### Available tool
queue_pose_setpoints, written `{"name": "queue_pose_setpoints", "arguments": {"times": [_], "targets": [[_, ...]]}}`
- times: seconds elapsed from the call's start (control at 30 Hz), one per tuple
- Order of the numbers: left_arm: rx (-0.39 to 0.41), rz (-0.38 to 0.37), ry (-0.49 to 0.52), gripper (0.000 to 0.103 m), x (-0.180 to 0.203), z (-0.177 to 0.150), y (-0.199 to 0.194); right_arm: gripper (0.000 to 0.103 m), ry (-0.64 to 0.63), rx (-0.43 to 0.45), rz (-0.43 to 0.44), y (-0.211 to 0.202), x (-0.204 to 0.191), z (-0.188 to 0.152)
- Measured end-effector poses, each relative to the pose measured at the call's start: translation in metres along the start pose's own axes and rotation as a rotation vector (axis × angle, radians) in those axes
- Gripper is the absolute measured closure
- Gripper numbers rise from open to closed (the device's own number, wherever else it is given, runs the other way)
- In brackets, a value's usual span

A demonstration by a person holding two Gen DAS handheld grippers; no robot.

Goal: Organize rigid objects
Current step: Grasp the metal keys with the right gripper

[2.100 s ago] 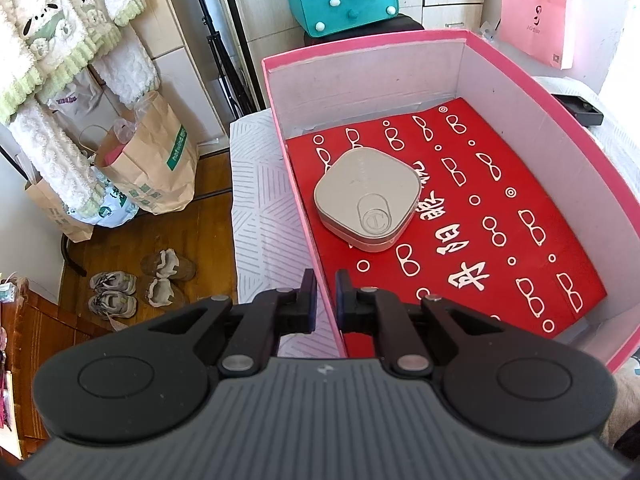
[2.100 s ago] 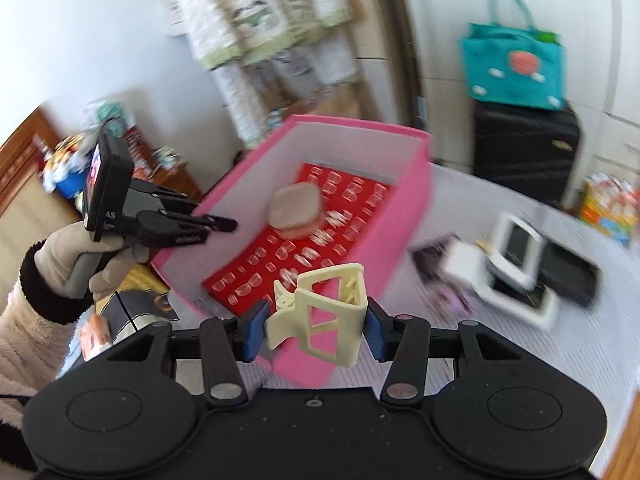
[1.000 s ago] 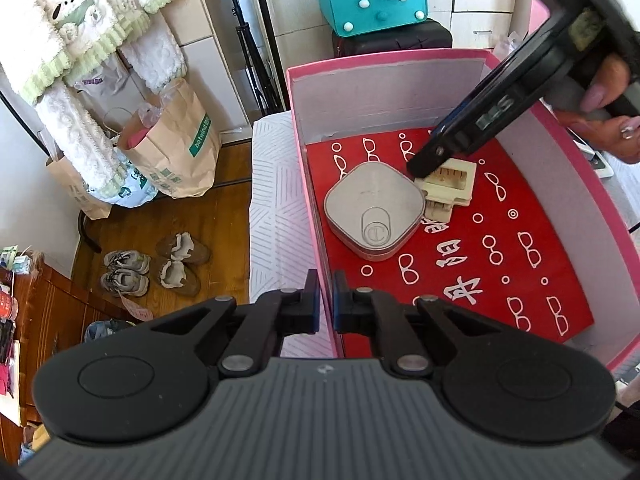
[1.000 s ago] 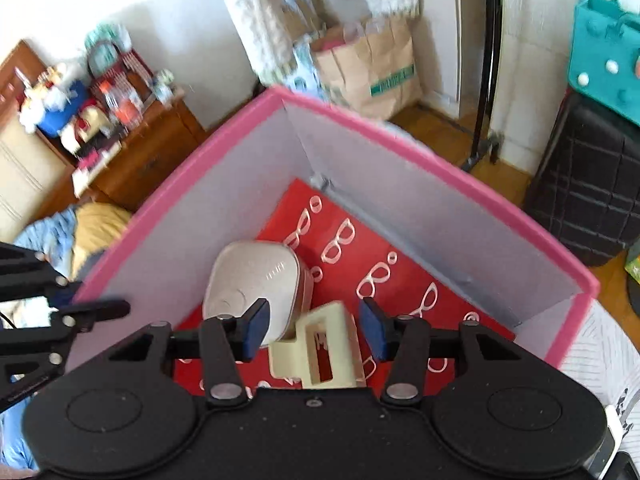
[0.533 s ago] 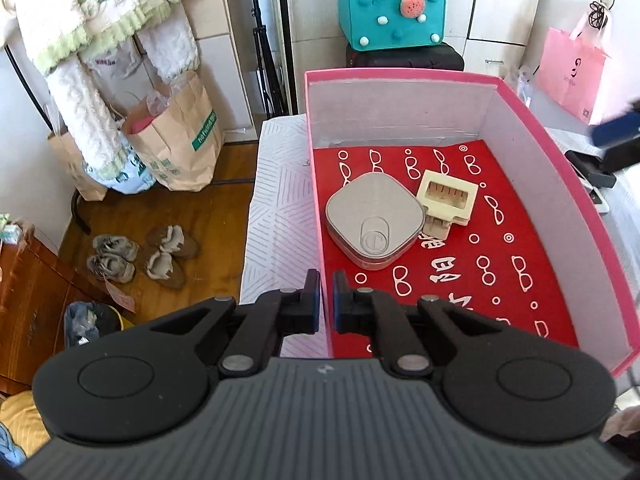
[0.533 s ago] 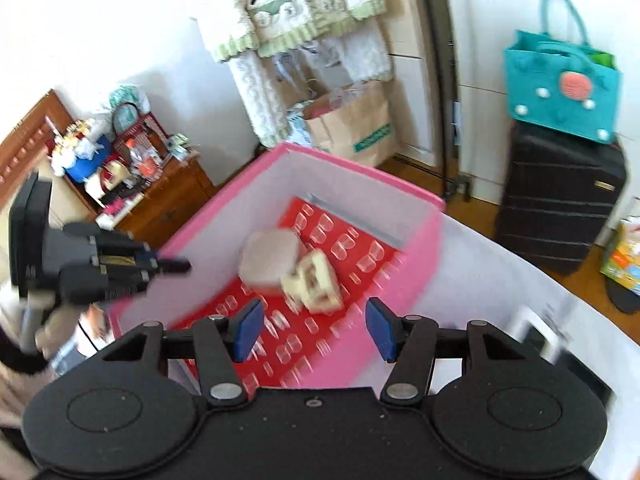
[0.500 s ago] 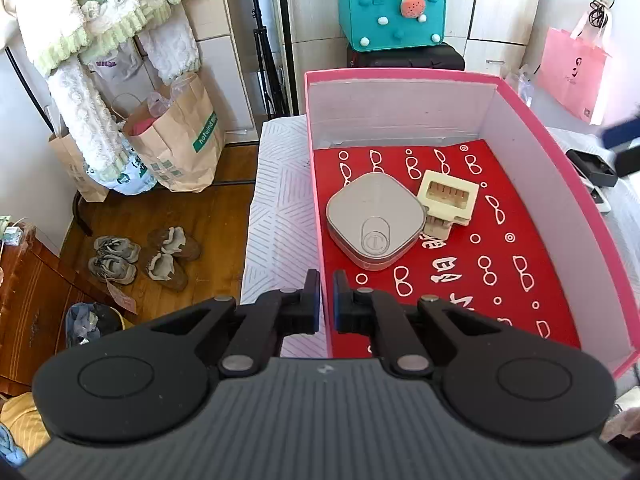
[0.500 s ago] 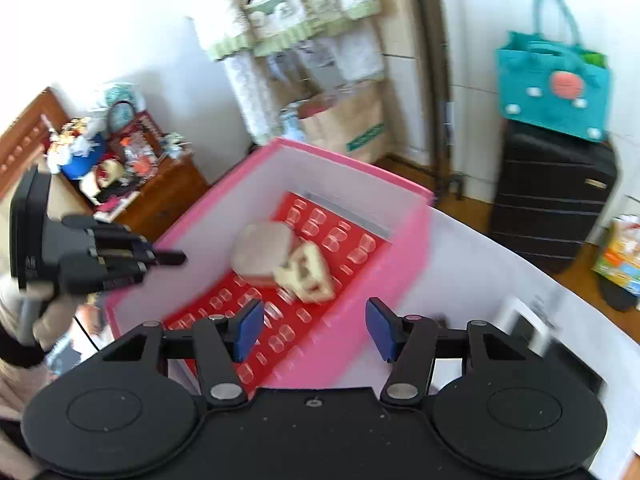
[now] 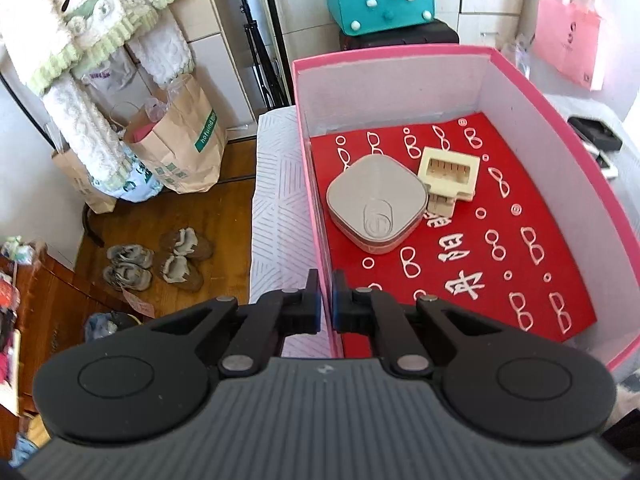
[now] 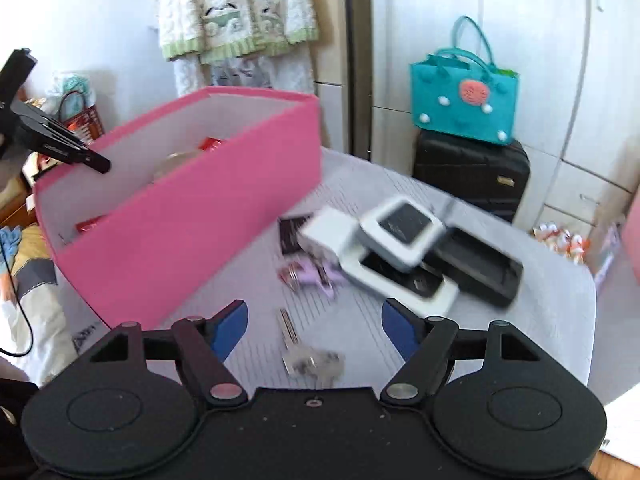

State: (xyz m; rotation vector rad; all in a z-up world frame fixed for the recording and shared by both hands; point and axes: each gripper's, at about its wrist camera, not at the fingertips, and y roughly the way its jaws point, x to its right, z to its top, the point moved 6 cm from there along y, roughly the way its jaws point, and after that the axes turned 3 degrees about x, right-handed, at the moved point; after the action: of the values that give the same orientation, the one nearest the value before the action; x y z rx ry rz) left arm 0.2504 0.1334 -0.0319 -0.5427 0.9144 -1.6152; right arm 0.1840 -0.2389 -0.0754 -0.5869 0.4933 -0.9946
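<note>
A pink box (image 9: 400, 50) with a red patterned floor holds a grey rounded case (image 9: 376, 204) and, touching its right side, a cream plastic holder (image 9: 450, 172). My left gripper (image 9: 325, 304) is shut over the box's near left wall, with nothing visibly gripped. In the right wrist view the pink box (image 10: 192, 216) sits to the left. My right gripper (image 10: 314, 316) hovers over the table, its jaws opening with nothing between them. A key bunch (image 10: 312, 360) lies just beneath it. Stacked white-and-black trays (image 10: 400, 236) lie further ahead.
A black tray (image 10: 480, 264), a purple item (image 10: 316, 276) and a dark card (image 10: 294, 232) lie on the grey-white table. A teal bag (image 10: 464, 100) sits on a black suitcase (image 10: 472, 172) behind. Paper bags (image 9: 180, 148) and shoes (image 9: 156, 264) are on the floor at the left.
The right gripper let go of the cream holder beside the grey case, pulled out of the box to the right over the table and spread its jaws wider. The left gripper barely moved.
</note>
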Motion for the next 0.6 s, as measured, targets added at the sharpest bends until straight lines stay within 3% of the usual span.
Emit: {"name": "queue_pose_setpoints", "arguments": {"times": [0.1, 0.23, 0.33, 0.43, 0.6], "targets": [[0.005, 0.017, 0.024, 0.098, 0.004, -0.002, 0.0, 0.026, 0.088, -0.062, 0.025, 0.007, 0.007, -0.013], [0.007, 0.012, 0.013, 0.098, 0.006, -0.003, -0.001, 0.051, 0.168, -0.078, 0.044, 0.017, 0.009, -0.021], [0.007, 0.013, 0.014, 0.098, 0.005, -0.003, -0.001, 0.063, 0.13, -0.085, 0.012, 0.026, 0.001, -0.023], [0.008, 0.01, 0.012, 0.098, 0.003, -0.003, -0.002, 0.082, 0.082, -0.065, -0.031, 0.031, -0.005, -0.024], [0.013, 0.004, 0.011, 0.098, 0.0, -0.002, -0.004, 0.086, 0.082, -0.044, -0.049, 0.039, -0.003, -0.017]]}}
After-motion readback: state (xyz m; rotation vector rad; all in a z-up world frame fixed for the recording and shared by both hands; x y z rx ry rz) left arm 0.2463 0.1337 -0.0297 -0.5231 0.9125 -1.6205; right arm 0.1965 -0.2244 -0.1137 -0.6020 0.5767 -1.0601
